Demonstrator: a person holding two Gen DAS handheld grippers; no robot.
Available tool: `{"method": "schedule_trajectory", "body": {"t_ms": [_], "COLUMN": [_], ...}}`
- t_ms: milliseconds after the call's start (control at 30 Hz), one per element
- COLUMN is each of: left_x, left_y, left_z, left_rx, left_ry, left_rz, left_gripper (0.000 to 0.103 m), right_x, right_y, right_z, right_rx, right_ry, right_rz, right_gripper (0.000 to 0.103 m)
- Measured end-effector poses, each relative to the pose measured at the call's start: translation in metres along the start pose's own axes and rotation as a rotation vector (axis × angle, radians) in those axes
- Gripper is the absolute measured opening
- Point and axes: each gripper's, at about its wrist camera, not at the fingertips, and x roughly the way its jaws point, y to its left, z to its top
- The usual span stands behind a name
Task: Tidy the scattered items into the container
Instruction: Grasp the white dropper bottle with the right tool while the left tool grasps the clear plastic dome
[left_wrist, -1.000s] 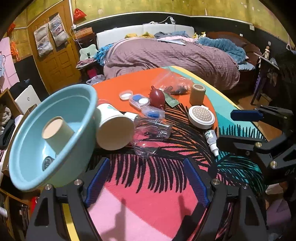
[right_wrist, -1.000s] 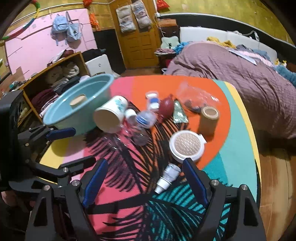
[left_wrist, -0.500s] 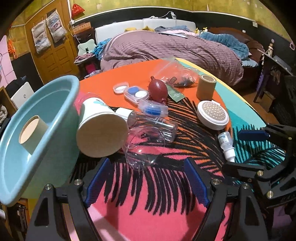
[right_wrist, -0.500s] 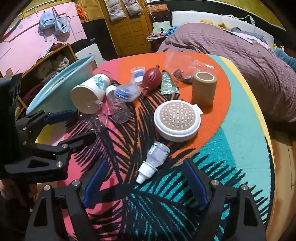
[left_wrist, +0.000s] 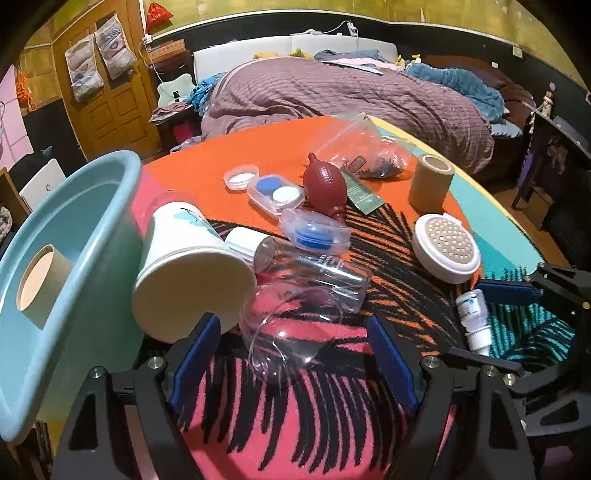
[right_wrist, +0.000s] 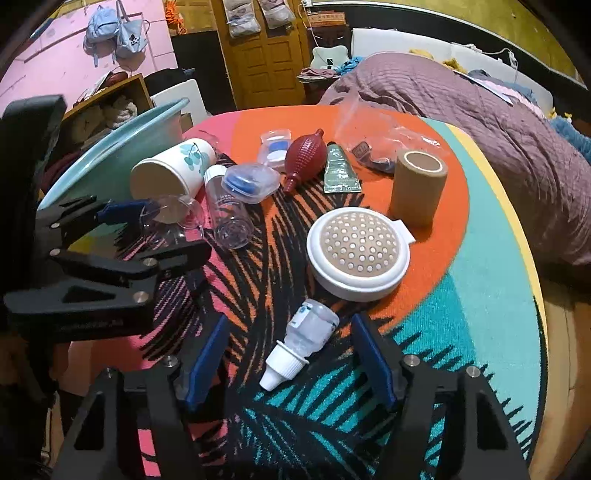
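Right wrist: spread right tongs flank dropper bottle.

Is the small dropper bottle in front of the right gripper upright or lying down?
Lying down. The dropper bottle rests on its side on the rug, white cap toward the open right gripper.

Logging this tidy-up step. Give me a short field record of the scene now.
container: teal basin, tilted at table edge
inside basin: one tan roll
left gripper: open, at clear cup
right gripper: open, around dropper bottle
still out: paper cup, red bulb, perforated white disc
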Motion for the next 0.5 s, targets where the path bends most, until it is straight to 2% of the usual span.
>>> {"method": "schedule_trajectory", "body": {"t_ms": [300,500], "left_x": [0.016,0.017], "left_y": [0.000,0.005], "left_z": [0.003,0.000], "left_rx": [-0.008,-0.022], "left_ry": [0.026,0.032], "left_rz": [0.007,-0.005], "left_gripper": [0.086,0.086], "right_x": [0.004,0.005], "right_y": [0.002,0.002], "right_z": [0.001,0.001], "right_rx": [-0.042,-0.068], "right_ry": [-0.013,-0.020], "right_rz": [-0.030,-0.057], "right_gripper": [0.063,0.054]}}
